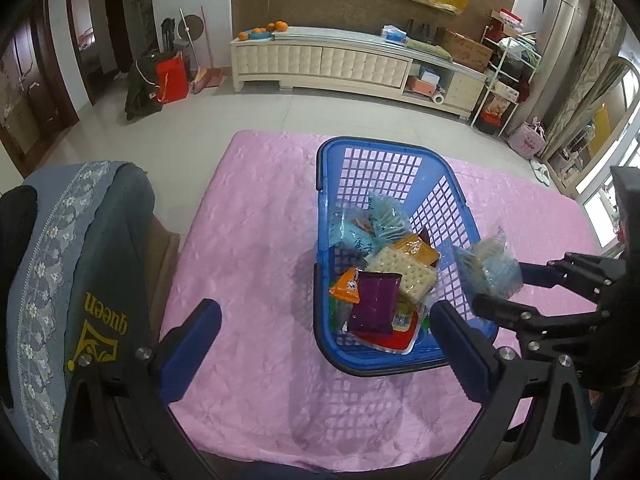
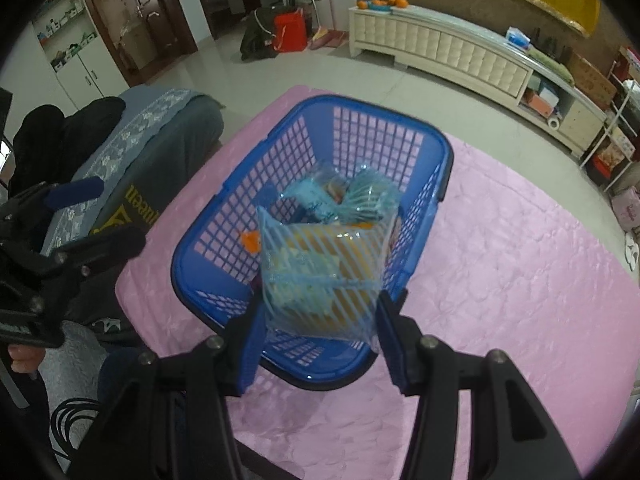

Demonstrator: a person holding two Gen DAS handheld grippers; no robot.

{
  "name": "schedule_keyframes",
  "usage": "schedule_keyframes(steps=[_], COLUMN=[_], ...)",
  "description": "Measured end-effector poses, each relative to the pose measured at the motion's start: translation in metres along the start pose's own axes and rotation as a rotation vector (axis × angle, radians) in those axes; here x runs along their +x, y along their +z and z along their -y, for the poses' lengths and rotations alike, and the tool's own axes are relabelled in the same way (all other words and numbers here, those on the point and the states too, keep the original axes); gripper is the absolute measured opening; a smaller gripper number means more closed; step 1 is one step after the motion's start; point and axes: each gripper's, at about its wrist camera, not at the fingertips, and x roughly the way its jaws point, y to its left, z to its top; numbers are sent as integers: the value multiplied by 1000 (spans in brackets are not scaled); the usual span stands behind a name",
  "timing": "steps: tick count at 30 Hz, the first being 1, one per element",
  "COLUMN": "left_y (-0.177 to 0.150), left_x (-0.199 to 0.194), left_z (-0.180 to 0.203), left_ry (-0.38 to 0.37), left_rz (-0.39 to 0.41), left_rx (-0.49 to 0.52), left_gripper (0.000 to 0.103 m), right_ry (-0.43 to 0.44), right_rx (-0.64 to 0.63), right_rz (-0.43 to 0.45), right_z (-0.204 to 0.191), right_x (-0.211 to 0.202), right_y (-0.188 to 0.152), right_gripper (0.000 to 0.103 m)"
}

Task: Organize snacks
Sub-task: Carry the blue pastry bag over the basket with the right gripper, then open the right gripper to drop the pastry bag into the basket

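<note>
Right wrist view: right gripper (image 2: pixel 320 320) clenched on a clear snack packet with pale blue stripes (image 2: pixel 320 276), pads pressing its two sides, packet hanging upright over the near end of the blue basket (image 2: pixel 434 188). Held above the rim, probably so that it drops among the snacks rather than onto the pink cloth (image 2: pixel 500 264). Same packet visible in the left wrist view at the basket's right wall, just outside the rim, not yet inside. Basket itself standing on the cloth, already holding a heap: a cracker pack (image 1: pixel 408 274), a purple packet (image 1: pixel 374 304), an orange one (image 1: pixel 346 284), pale blue wrappers (image 1: pixel 368 228) toward the far end. Left gripper (image 1: pixel 326 344) released, nothing between its fingers, low over the cloth near the basket's closer left corner, likely kept clear to leave room for the drop. Blue-grey chair cover (image 1: pixel 80 264) at the table's left edge. Next, by judgement: a little further inward, then release.
</note>
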Motion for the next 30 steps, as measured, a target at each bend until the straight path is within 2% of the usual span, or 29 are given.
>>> schedule_keyframes(steps=[5, 7, 9, 11, 19, 27, 30], left_y=[-4, -8, -11, -13, -34, -78, -97], left_x=[1, 2, 2, 2, -5, -34, -44], left_z=[-1, 0, 0, 0, 22, 52, 61], left_ry=[-3, 1, -1, -7, -48, -127, -128], left_rz=[-11, -14, -18, -21, 8, 135, 181], left_rx=[0, 12, 12, 7, 22, 21, 26], left_gripper=[103, 103, 103, 103, 103, 103, 103], right_ry=[0, -4, -23, -42, -48, -71, -80], right_rx=[19, 13, 2, 1, 27, 76, 118], right_rz=[-17, -29, -33, -17, 40, 182, 225], right_z=[3, 3, 2, 5, 13, 14, 19], right_x=[5, 7, 5, 0, -23, -58, -69], right_y=[-1, -3, -6, -10, -37, -85, -106], right_gripper=[58, 66, 84, 90, 90, 91, 97])
